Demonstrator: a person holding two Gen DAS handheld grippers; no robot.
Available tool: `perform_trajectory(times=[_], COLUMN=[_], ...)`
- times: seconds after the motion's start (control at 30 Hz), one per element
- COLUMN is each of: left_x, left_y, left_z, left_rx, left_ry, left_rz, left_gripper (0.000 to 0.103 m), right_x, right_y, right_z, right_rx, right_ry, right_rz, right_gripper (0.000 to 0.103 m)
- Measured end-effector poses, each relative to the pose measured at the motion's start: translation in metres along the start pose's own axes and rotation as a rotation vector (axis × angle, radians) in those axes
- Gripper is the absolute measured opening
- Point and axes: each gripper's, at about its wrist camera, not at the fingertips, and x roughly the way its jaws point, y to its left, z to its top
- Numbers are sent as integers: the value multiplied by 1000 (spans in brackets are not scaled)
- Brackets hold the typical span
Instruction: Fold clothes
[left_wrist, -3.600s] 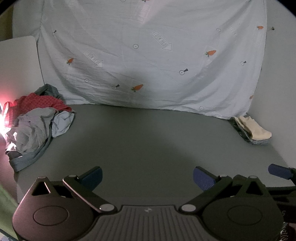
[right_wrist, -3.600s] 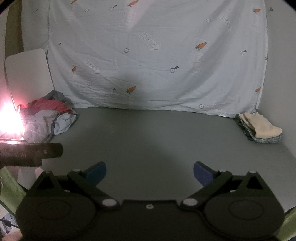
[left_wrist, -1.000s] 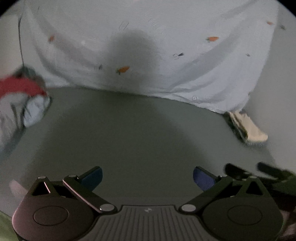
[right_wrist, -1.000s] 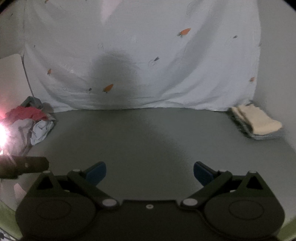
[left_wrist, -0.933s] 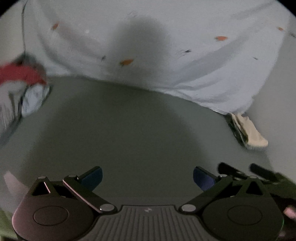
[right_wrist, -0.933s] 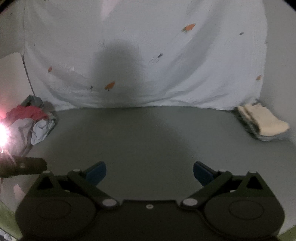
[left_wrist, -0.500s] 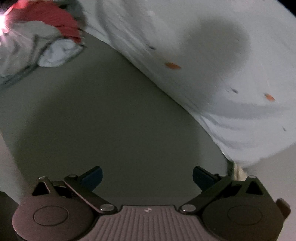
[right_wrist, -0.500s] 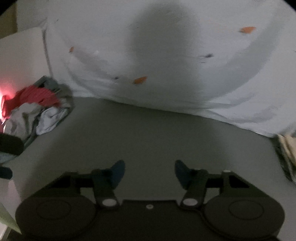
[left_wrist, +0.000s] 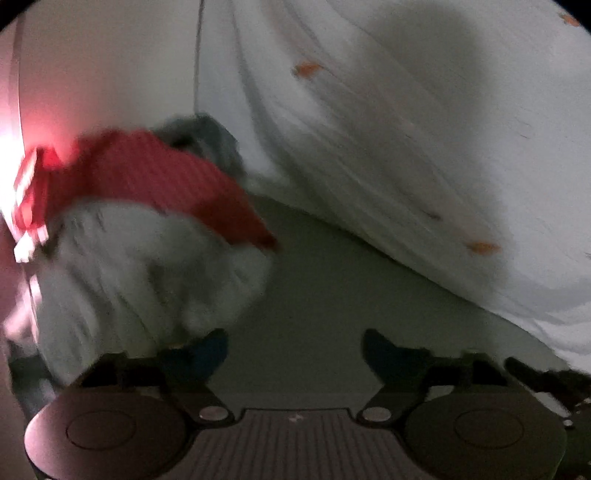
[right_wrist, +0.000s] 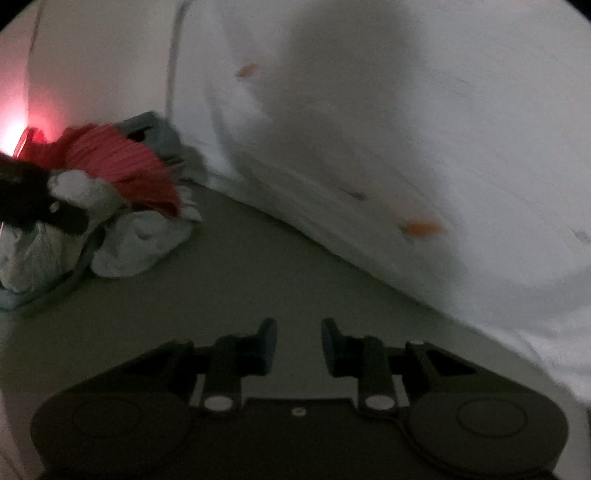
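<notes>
As you swing both wrists toward the crumpled clothes pile (left_wrist: 140, 236), your left claw (left_wrist: 295, 350), jaws wide, now sits just right of it; your right claw (right_wrist: 295, 341) has narrowed, empty, over bare tabletop (right_wrist: 240, 280).

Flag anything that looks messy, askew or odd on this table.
The clothes pile at the table's left end is an unsorted heap, a red garment draped over crumpled pale ones. A pink glare washes out the edge beside it. Both views are motion-blurred. Nothing looks spilled or damaged.
</notes>
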Motion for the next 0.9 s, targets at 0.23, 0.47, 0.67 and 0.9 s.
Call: perform_trajectory(times=[0.23, 0.47, 0.67, 0.9], left_x=[84, 143, 154, 146], left_y=[63, 101, 105, 91], left_z=[45, 47, 40, 43], left_rx=[30, -3, 46, 81], left_ry=[-57, 15, 17, 19], left_rz=[134, 144, 130, 166], left_gripper=[73, 74, 77, 80], right_x=[97, 187, 237, 216], right_y=[71, 124, 148, 144], right_z=[65, 104, 114, 116], right_rx=[-141, -204, -221, -248], right_ry=[-23, -31, -32, -231], right_rz=[103, 199, 228, 92], right_gripper=[27, 32, 41, 25])
